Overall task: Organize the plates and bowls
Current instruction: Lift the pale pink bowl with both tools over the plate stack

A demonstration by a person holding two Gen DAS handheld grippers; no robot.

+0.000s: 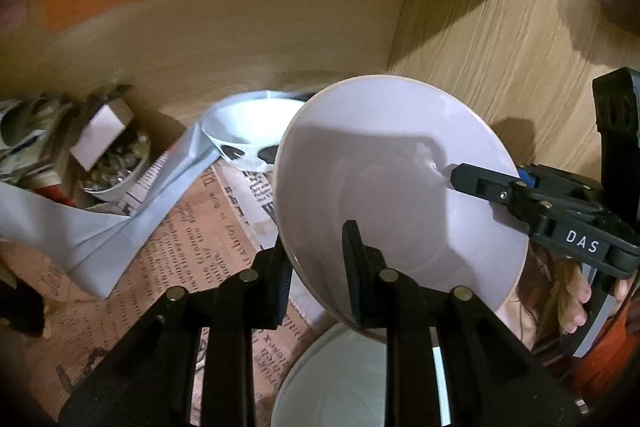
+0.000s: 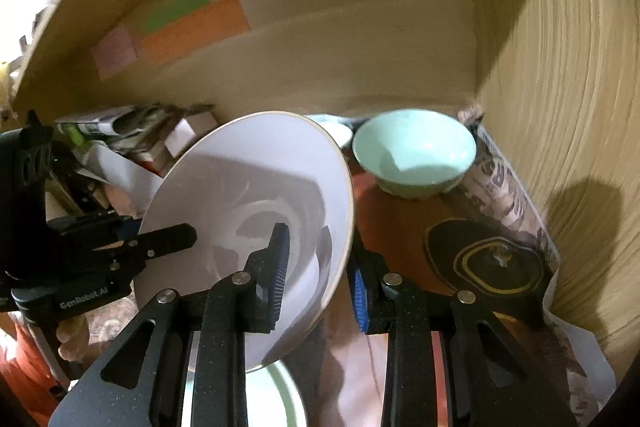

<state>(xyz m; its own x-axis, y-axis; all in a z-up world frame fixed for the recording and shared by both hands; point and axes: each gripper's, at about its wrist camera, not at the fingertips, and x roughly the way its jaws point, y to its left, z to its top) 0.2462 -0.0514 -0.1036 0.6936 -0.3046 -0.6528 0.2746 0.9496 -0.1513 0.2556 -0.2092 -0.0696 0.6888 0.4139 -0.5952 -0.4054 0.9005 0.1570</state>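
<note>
My left gripper (image 1: 316, 267) and right gripper (image 2: 318, 279) each pinch the rim of the lavender bowl (image 1: 400, 187), jaws nearly closed, one finger inside. It hangs tilted over newspaper (image 1: 192, 243). Farther back stands a mint-green bowl (image 2: 414, 151).

Left gripper (image 1: 316, 263) sits at the lower centre of its own view, jaws clamped. Right gripper (image 2: 318, 281) does likewise in its view, angled downward. Bare fingers (image 1: 576, 301) wrap its handle at lower right.

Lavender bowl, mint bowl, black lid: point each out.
lavender bowl (image 2: 256, 187), right wrist view, inner wall
mint bowl (image 2: 412, 151), right wrist view, inside
black lid (image 2: 486, 265), right wrist view, top
</note>
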